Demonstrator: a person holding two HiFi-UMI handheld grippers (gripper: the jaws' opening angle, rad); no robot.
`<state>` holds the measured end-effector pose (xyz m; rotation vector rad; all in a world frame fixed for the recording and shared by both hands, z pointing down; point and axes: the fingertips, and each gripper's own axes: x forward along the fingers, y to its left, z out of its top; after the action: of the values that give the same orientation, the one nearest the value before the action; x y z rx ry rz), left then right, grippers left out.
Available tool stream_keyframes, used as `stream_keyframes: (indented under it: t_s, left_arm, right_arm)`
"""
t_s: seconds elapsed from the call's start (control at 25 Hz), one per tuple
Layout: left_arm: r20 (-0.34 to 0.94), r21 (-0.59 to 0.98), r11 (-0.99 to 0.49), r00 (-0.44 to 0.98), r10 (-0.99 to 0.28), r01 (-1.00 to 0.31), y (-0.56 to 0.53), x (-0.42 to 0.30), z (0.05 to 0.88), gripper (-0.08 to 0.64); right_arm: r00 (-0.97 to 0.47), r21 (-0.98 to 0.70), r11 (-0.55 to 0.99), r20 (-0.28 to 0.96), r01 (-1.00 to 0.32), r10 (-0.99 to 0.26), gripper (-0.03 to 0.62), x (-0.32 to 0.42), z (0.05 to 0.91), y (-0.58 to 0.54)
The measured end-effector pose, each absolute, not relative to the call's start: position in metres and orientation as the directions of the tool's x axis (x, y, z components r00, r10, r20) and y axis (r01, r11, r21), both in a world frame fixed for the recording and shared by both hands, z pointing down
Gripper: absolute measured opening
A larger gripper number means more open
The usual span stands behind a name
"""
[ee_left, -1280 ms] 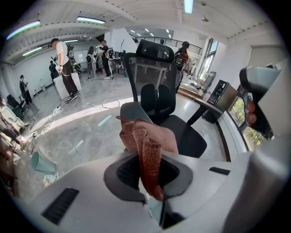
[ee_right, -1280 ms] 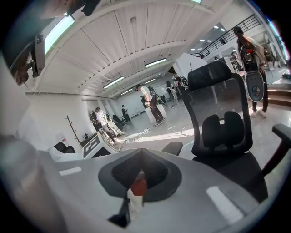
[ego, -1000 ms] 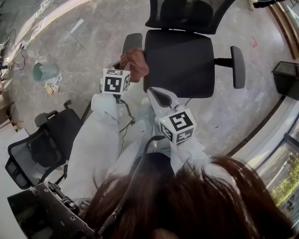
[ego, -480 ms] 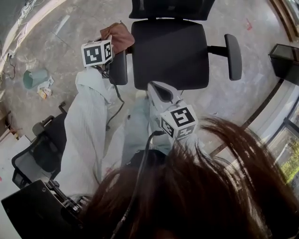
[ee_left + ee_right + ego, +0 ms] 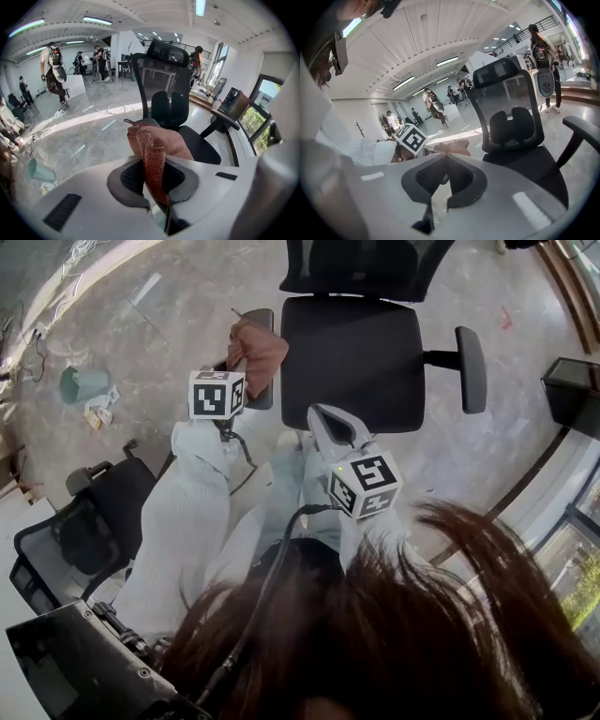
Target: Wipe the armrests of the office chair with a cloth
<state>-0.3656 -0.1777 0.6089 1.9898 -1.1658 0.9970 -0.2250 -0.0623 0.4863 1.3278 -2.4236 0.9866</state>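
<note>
The black office chair (image 5: 352,352) stands before me with its mesh back (image 5: 161,82) upright. A rust-brown cloth (image 5: 255,351) lies bunched on the middle of the chair's left armrest (image 5: 263,395). My left gripper (image 5: 242,364) is shut on the cloth (image 5: 157,150), which hides most of the armrest in the left gripper view. My right gripper (image 5: 324,420) hovers near the seat's front edge, shut and holding nothing (image 5: 446,176). The right armrest (image 5: 472,368) is bare and reaches past the seat in the right gripper view (image 5: 583,126).
A second black office chair (image 5: 84,531) stands at the lower left. A teal bin (image 5: 82,382) and paper scraps lie on the polished floor at the left. A dark box (image 5: 574,395) sits at the right. Several people stand far off (image 5: 55,75).
My left gripper slid the cloth to the far end of the left armrest, then back toward its middle. The right gripper has barely shifted.
</note>
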Motion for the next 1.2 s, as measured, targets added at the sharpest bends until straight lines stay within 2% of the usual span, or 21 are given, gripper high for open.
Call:
stream_keyframes:
  t_s: [0.24,0.56,0.72,0.84,1.0,1.2]
  left_arm:
    - [0.838,0.198,-0.361,0.349,-0.42,-0.911,-0.089,-0.374,0.6,0.043]
    - [0.843,0.251,-0.322,0.37,-0.391,-0.913,-0.034,-0.374,0.594,0.042]
    - [0.79,0.311,-0.304,0.423,-0.445,-0.901,-0.032,-0.371,0.581,0.042]
    - [0.657,0.408,-0.35,0.537,-0.529,-0.843,-0.038,-0.353,0.533,0.041]
    - [0.384,0.577,-0.426,0.692,-0.611,-0.697,-0.04,-0.335,0.442,0.041]
    - [0.138,0.651,-0.532,0.773,-0.619,-0.542,-0.036,-0.326,0.33,0.041]
  right_arm:
    - [-0.599,-0.428,0.434,0.417,-0.793,-0.683,-0.002,-0.241,0.454,-0.042]
    - [-0.624,-0.405,0.48,0.41,-0.778,-0.666,-0.002,-0.259,0.434,-0.017]
    - [-0.637,-0.399,0.501,0.402,-0.768,-0.657,-0.002,-0.259,0.43,-0.009]
    - [-0.623,-0.403,0.483,0.382,-0.777,-0.683,-0.002,-0.238,0.419,-0.008]
    - [-0.598,-0.451,0.43,0.347,-0.782,-0.723,-0.002,-0.203,0.395,-0.012]
    - [-0.647,-0.563,0.451,0.209,-0.693,-0.733,-0.002,-0.179,0.343,-0.018]
